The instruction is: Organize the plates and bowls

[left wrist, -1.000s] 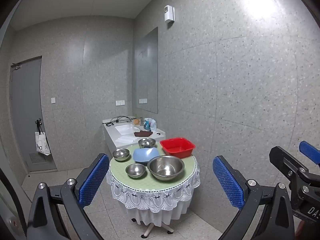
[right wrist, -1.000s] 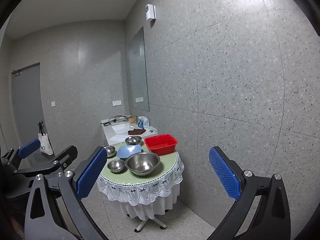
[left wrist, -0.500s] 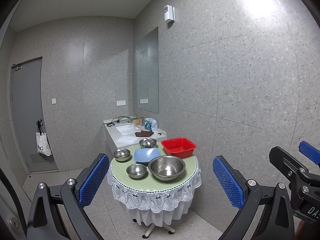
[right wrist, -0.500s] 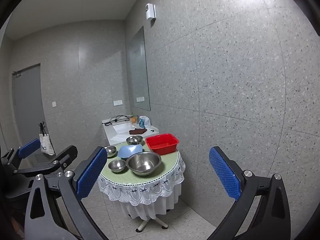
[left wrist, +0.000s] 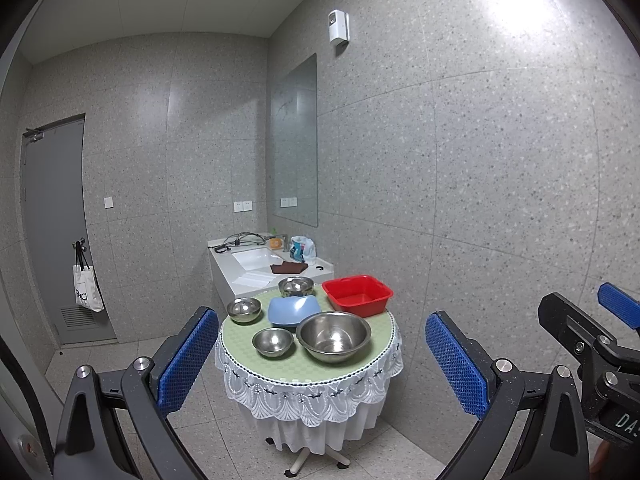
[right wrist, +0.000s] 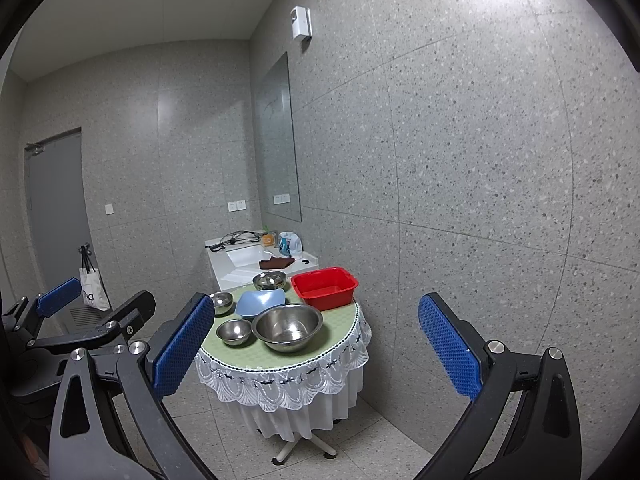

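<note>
Bowls sit on a round worktop (left wrist: 280, 364) with a green mat and white lace skirt, seen well ahead in the left wrist view. On it, a large steel bowl (left wrist: 333, 336) lies at about 5 o'clock, a small steel bowl (left wrist: 273, 342) just beside it at 7 o'clock, another small steel bowl (left wrist: 244, 310) at 10 o'clock, a blue bowl (left wrist: 293, 310) near the middle, a fourth steel bowl (left wrist: 296, 286) at 12 o'clock and a red tub (left wrist: 357, 295) at 2 o'clock. The left gripper (left wrist: 316, 364) has its jaws wide apart and empty, well short of the worktop. Behind the worktop stands a white sink unit (left wrist: 256, 264) with a brown cloth (left wrist: 288, 268). A white bag (left wrist: 87, 294) with dark lettering too small to read hangs by the grey door (left wrist: 52, 220). At the far right edge, part of the right gripper (left wrist: 592, 344) shows the letters "DA".

In the right wrist view the same worktop (right wrist: 272, 354) carries the large steel bowl (right wrist: 287, 327), the small steel bowl (right wrist: 234, 331), the blue bowl (right wrist: 259, 302) and the red tub (right wrist: 324, 287). The right gripper (right wrist: 312, 360) also has its jaws wide and empty. The left gripper (right wrist: 92, 316) shows at the left edge, near the bag (right wrist: 94, 290).
</note>
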`<state>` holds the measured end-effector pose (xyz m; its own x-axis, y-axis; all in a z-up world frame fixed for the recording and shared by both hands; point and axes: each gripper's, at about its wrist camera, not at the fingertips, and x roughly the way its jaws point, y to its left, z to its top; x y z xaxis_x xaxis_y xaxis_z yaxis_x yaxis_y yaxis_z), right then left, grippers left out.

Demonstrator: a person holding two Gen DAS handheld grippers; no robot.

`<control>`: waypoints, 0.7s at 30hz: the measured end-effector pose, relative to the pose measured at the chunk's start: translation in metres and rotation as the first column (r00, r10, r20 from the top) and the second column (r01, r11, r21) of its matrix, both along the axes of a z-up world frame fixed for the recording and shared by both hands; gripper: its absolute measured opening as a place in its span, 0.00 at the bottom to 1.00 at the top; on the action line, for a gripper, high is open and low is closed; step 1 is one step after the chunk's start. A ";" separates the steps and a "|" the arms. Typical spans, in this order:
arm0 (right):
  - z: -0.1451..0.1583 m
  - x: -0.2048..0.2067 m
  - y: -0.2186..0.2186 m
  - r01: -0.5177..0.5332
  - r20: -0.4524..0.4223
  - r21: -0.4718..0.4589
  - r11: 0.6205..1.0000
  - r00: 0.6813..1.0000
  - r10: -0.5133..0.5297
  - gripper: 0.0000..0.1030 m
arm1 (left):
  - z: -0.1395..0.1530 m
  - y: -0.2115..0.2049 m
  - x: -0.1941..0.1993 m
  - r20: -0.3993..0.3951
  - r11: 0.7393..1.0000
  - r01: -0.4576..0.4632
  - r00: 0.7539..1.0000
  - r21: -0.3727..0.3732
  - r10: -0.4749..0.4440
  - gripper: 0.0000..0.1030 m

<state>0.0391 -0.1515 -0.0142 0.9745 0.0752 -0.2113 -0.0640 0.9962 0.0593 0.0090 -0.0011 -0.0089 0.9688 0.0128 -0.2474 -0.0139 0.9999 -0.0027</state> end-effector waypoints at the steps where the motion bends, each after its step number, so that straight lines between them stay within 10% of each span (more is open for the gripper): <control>1: -0.001 0.001 0.000 -0.001 0.000 0.001 1.000 1.000 0.001 1.00 | 0.000 0.000 0.000 0.000 1.000 0.000 1.000 0.000 0.000 0.99; 21: -0.006 0.016 -0.012 -0.040 -0.006 0.003 0.999 0.999 0.040 1.00 | -0.007 -0.013 0.020 -0.010 1.000 -0.030 1.000 0.008 0.030 0.99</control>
